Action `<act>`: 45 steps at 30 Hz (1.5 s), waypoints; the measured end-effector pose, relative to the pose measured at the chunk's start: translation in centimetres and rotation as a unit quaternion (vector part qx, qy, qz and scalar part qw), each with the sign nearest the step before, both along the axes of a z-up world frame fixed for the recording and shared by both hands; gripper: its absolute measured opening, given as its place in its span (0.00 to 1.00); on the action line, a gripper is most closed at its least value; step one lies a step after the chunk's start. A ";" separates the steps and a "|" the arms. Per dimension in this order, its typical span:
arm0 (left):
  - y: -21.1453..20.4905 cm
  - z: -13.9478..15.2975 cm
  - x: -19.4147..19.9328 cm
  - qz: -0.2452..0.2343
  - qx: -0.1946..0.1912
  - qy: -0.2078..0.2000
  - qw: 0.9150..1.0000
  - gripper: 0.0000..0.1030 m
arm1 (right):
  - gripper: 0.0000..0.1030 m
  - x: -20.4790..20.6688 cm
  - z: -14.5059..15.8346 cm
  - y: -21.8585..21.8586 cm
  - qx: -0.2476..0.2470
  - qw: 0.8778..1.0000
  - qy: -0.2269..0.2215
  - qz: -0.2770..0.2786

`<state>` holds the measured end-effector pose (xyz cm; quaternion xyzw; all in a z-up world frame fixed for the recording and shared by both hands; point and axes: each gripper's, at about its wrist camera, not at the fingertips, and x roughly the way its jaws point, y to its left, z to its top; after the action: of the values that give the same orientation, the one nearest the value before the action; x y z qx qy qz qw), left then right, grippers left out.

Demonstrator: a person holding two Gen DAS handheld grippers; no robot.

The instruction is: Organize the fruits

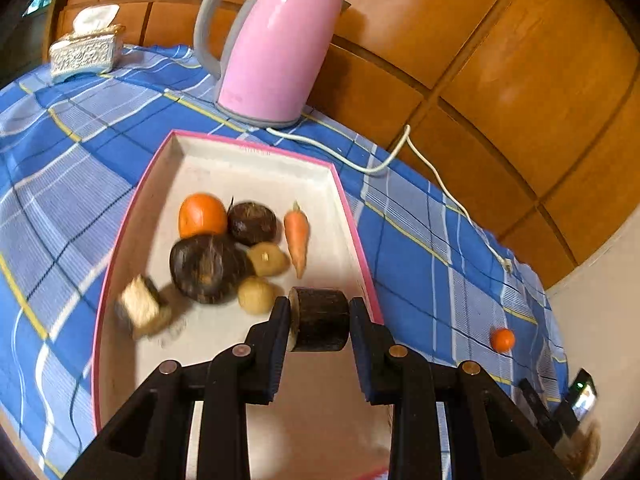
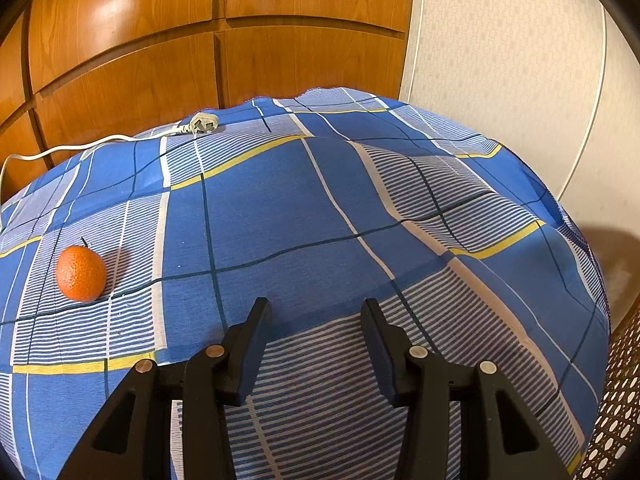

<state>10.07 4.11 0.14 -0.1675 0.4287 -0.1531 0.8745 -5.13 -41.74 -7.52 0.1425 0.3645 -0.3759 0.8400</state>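
Over the near right corner of the pink-rimmed tray (image 1: 256, 148), the left gripper (image 1: 319, 320) hangs with its fingers (image 1: 280, 344) clamped on a dark, stubby cylinder piece (image 1: 320, 318), flat ends against the pads, its short axis running straight across from finger to finger. Below and ahead in the tray lie an orange (image 1: 202, 215), two dark round roots (image 1: 206, 268), two pale potatoes (image 1: 256, 294), a carrot (image 1: 297, 236) pointing tip-down toward the gripper, and a blurred pale block (image 1: 140, 308) near the left wall. Bare tray floor shows directly beneath the held piece, so a release, I judge, needs little more than a short drop.

One small tangerine (image 2: 81, 273) sits alone on the checked cloth of the worktop (image 2: 320, 208), well outside the tray. The right gripper (image 2: 316, 344) hovers empty, fingers parted, and the tangerine lies ahead and well to its left. That hand is the nearer one, and I reckon the fruit is its to fetch.
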 end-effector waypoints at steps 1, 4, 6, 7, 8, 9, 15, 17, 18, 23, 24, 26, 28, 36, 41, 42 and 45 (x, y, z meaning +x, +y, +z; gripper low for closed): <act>0.0 -0.1 0.5 0.003 0.002 0.001 1.000 0.29 | 0.47 0.0 0.0 0.0 0.000 1.000 0.000 0.000; -0.4 -0.9 1.8 0.006 0.008 0.007 1.000 0.31 | 0.47 0.0 0.0 0.0 0.000 1.000 0.000 0.000; -0.3 -1.1 2.2 0.013 0.013 0.007 1.000 0.34 | 0.47 0.0 0.0 0.0 0.000 1.000 0.000 0.000; -0.3 -1.2 2.2 0.017 0.015 0.006 1.000 0.34 | 0.47 0.0 0.0 0.0 0.000 1.000 0.000 0.000; -0.3 -1.2 2.1 0.018 0.017 0.005 1.000 0.34 | 0.47 0.0 0.0 0.0 -0.001 1.000 0.000 0.000; -0.2 -1.2 1.9 0.020 0.021 0.004 1.000 0.34 | 0.47 0.0 0.0 0.0 0.000 1.000 0.000 0.000; 0.3 -0.7 0.0 0.045 0.057 -0.017 0.997 0.36 | 0.47 0.0 -0.1 -0.1 -0.002 1.000 0.002 0.001; 0.5 -0.7 -0.5 0.051 0.067 -0.016 0.996 0.35 | 0.47 0.0 -0.1 -0.1 -0.002 1.000 0.002 0.001; 0.6 -0.8 -0.8 0.052 0.072 -0.014 0.996 0.35 | 0.47 0.0 -0.1 -0.1 -0.002 1.000 0.002 0.001; 1.1 -1.0 -2.3 0.062 0.088 -0.014 0.994 0.44 | 0.47 0.0 -0.1 -0.1 -0.002 1.000 0.002 0.001; 1.2 -0.9 -2.5 0.064 0.089 -0.015 0.994 0.46 | 0.47 0.0 -0.1 -0.1 -0.002 1.000 0.002 0.001; 1.4 -0.7 -3.0 0.067 0.093 -0.021 0.993 0.48 | 0.47 0.0 -0.1 -0.1 -0.002 1.000 0.002 0.001; 1.6 -0.4 -3.4 0.069 0.097 -0.026 0.993 0.50 | 0.47 0.1 -0.1 -0.1 -0.002 1.000 0.002 0.001; 2.1 -0.2 -4.4 0.076 0.097 -0.031 0.992 0.51 | 0.47 0.1 -0.1 -0.1 -0.002 1.000 0.002 0.001; 2.4 -0.2 -4.6 0.080 0.098 -0.032 0.991 0.53 | 0.47 0.0 -0.2 -0.1 -0.003 1.000 0.003 0.001; 2.4 -0.2 -4.6 0.080 0.098 -0.033 0.991 0.54 | 0.47 0.1 -0.2 -0.1 -0.002 1.000 0.003 0.000; 2.7 -0.1 -4.9 0.086 0.101 -0.036 0.991 0.60 | 0.47 0.1 -0.2 0.0 -0.002 1.000 0.002 0.000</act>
<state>5.18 6.77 0.03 -0.1090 0.3947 -0.0394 0.9115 -5.02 -41.78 -7.68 0.1394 0.3657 -0.3769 0.8395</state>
